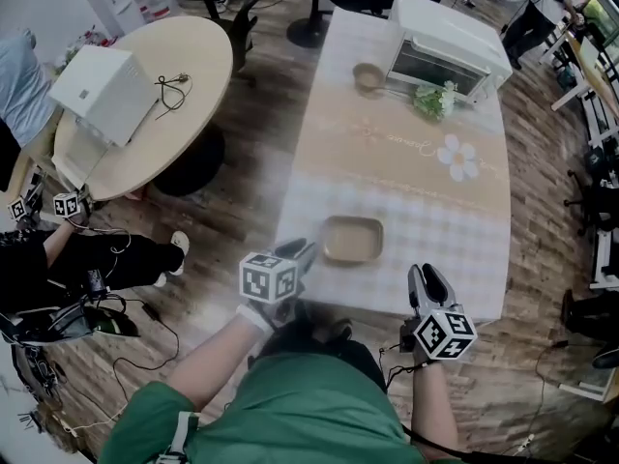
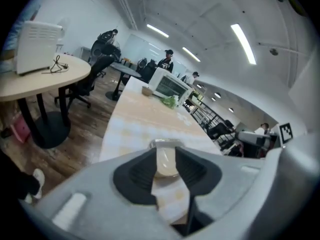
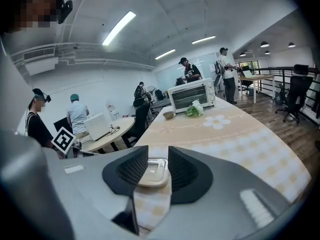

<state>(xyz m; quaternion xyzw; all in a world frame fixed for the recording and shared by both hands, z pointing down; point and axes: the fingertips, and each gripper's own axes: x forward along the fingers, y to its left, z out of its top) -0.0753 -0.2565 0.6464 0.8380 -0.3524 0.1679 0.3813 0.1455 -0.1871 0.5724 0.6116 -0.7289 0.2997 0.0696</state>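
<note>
Tray [image 1: 353,239] lay on worktop [image 1: 406,177], near front edge. Left hand-held gripper [image 1: 302,251] just beside tray's left edge, jaws slightly apart, empty. Right hand-held gripper [image 1: 429,276] near tray's right corner, jaws likewise parted, gripping nothing.

Stood open across the middle of the table [image 1: 406,191]; barred near the front edge by a tray [image 1: 353,239], at the far end by an oven [image 1: 447,46], bowl [image 1: 368,75] and flowers [image 1: 435,99].

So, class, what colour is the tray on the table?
Beige; the tray shows best in the head view.
</note>
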